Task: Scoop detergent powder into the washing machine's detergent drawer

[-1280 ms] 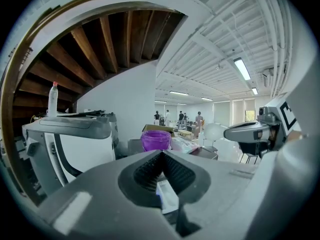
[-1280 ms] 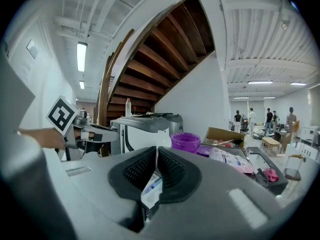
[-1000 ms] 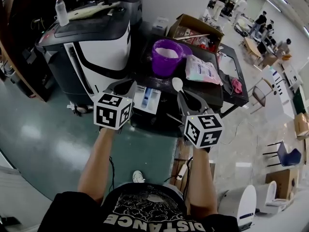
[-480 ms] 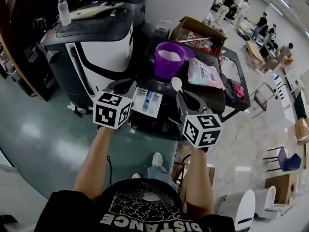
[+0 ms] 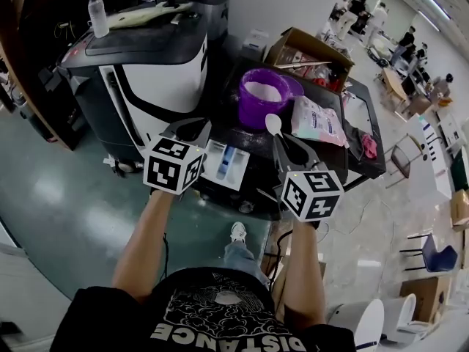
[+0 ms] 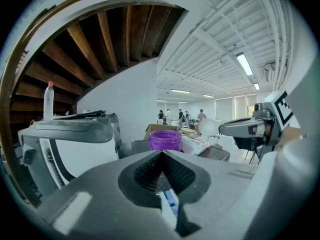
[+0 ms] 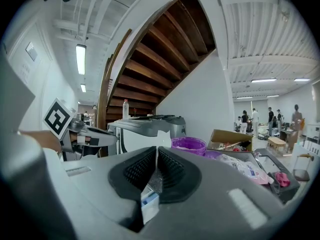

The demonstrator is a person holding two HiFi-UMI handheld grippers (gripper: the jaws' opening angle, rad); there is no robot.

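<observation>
Gripping a white spoon (image 5: 272, 125) in the right tool (image 5: 282, 142), round end poking out past its tips. Holding the left tool (image 5: 192, 127) closed on nothing. With the soap drawer (image 5: 223, 161) between both tools and the purple powder tub (image 5: 262, 94) just ahead of the right.

The drawer (image 5: 218, 161) lies open from above, washer (image 5: 157, 72) leftward, purple bucket (image 5: 261, 97) beyond.
</observation>
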